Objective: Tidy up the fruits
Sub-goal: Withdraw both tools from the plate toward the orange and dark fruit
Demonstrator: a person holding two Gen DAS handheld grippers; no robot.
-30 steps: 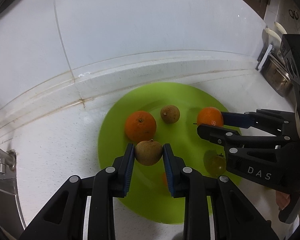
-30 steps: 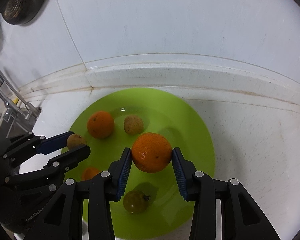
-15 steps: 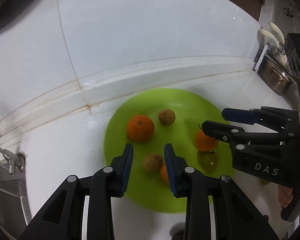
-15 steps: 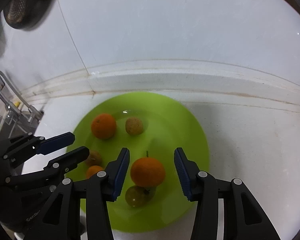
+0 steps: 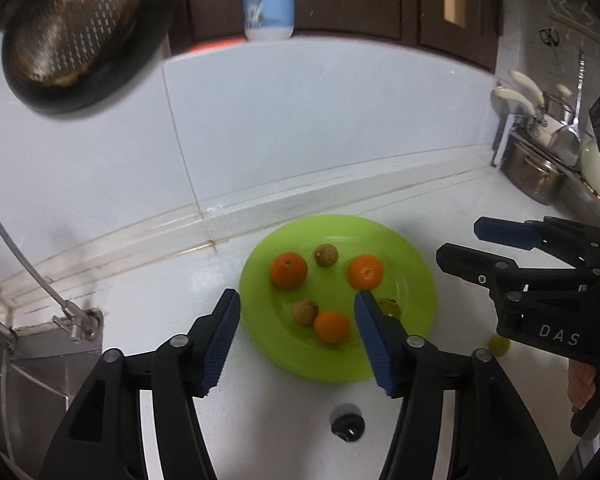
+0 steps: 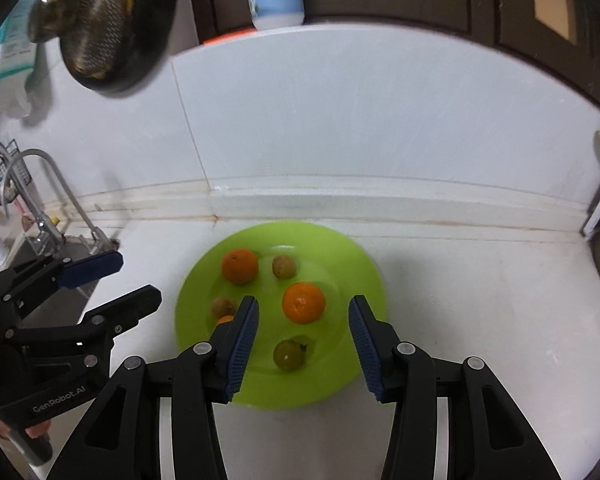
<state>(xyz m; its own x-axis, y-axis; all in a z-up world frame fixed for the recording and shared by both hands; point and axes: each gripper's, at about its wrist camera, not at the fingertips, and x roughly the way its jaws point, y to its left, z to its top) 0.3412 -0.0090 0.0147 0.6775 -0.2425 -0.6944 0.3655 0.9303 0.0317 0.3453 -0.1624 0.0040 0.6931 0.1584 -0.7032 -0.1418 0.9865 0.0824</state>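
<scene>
Six fruits lie on the green plate [image 5: 416, 280] in the left wrist view, beyond the left gripper [image 5: 297, 334], whose jaws gape wide and empty. From the right wrist, the right gripper [image 6: 303, 338] likewise spreads wide, empty, the nearest orange [image 6: 303, 303] just ahead.

three oranges [image 6: 303, 303], brown and green fruits lie on green plate [image 6: 352, 264].
</scene>
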